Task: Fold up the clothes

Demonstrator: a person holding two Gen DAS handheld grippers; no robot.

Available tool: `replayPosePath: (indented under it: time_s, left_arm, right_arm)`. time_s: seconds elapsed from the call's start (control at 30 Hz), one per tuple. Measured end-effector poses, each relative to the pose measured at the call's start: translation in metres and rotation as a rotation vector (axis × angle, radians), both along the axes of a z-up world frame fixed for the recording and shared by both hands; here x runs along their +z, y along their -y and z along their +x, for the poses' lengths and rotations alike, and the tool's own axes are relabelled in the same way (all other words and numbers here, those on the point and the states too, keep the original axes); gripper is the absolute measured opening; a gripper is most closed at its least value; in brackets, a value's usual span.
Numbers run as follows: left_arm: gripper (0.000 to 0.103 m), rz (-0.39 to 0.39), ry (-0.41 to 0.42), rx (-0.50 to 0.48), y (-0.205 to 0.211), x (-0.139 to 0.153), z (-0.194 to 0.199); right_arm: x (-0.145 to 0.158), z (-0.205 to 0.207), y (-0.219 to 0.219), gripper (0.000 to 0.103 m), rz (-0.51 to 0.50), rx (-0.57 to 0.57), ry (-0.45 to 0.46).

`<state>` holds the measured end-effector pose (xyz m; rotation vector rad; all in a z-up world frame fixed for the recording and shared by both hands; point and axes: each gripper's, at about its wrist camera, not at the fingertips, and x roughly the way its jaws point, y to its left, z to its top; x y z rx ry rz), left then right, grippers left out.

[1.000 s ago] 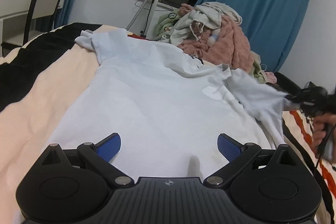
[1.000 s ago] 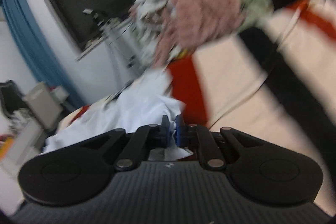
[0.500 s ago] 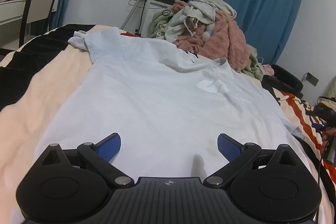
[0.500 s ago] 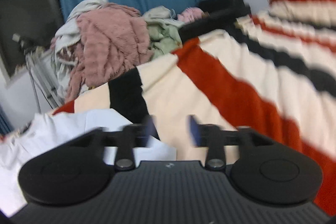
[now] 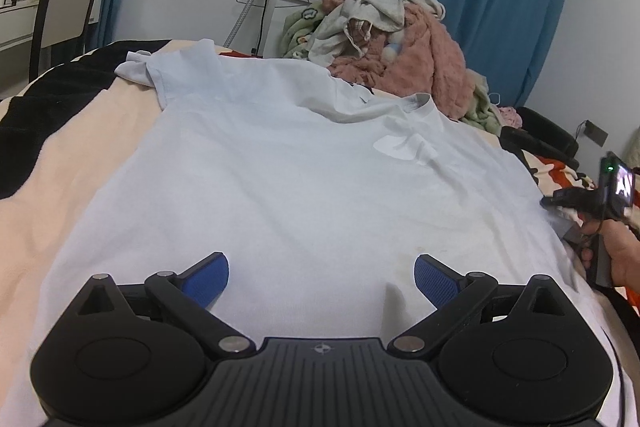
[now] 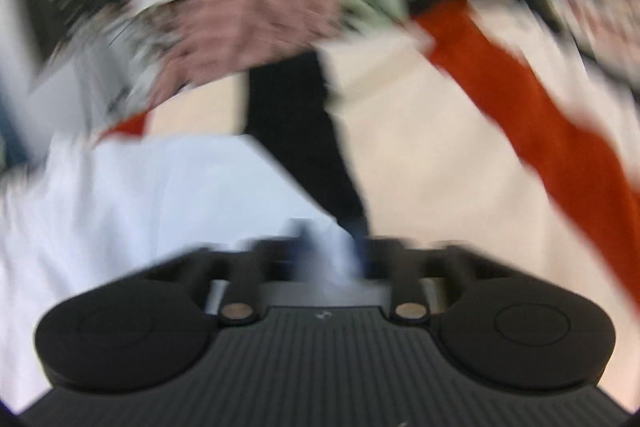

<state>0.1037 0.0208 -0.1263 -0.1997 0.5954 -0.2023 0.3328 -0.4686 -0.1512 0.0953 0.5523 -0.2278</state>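
Pale blue T-shirt [image 5: 280, 179] spread flat on striped bed [image 5: 60, 155], presumably smoothed for folding. Long axis running away from left gripper [image 5: 320, 275]: hem nearest, collar far, toward heaped laundry pile [image 5: 392, 43]. Left gripper hovering over hem, jaws wide apart, empty. Right gripper [image 6: 328, 251] at shirt's right edge, likely lined up for a side grasp; jaws blurred, state cannot be determined.

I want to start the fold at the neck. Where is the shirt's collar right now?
In the left wrist view the collar lies at the far right end of the white T-shirt, just before the pink blanket in the laundry pile.
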Motion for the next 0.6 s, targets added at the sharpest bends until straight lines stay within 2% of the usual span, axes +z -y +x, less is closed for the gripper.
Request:
replayPosePath:
  time_s: [0.1,0.17,0.27,0.37,0.43,0.5,0.53,0.6]
  left_arm:
    - [0.100,0.001,0.002,-0.002,0.000,-0.001,0.001]
    - [0.100,-0.001,0.004,-0.003,-0.001,0.000,0.001]
    - [0.100,-0.002,0.008,-0.005,-0.001,0.000,0.000]
    - [0.100,0.003,0.009,-0.008,-0.001,0.001,-0.003]
    - [0.100,0.004,0.012,-0.011,0.000,0.002,-0.005]
    - [0.100,0.007,0.014,-0.013,0.001,0.003,-0.006]
    - [0.100,0.007,0.014,-0.014,0.001,0.003,-0.006]
    - [0.100,0.006,0.012,-0.013,0.000,0.002,-0.006]
  right_arm:
    - [0.005,-0.013,-0.061,0.004,-0.349,0.130,0.065]
    - [0.010,-0.033,-0.095,0.004,-0.488,0.227,0.163]
    - [0.020,-0.067,-0.124,0.006,-0.456,0.358,0.252]
    - [0.019,-0.093,-0.145,0.006,-0.428,0.459,0.245]
    - [0.019,-0.105,-0.151,0.014,-0.398,0.521,0.220]
    - [0.032,-0.110,-0.132,0.033,-0.256,0.489,0.252]
    - [0.039,-0.112,-0.122,0.039,-0.178,0.466,0.271]
    - [0.052,-0.117,-0.101,0.071,-0.024,0.420,0.308]
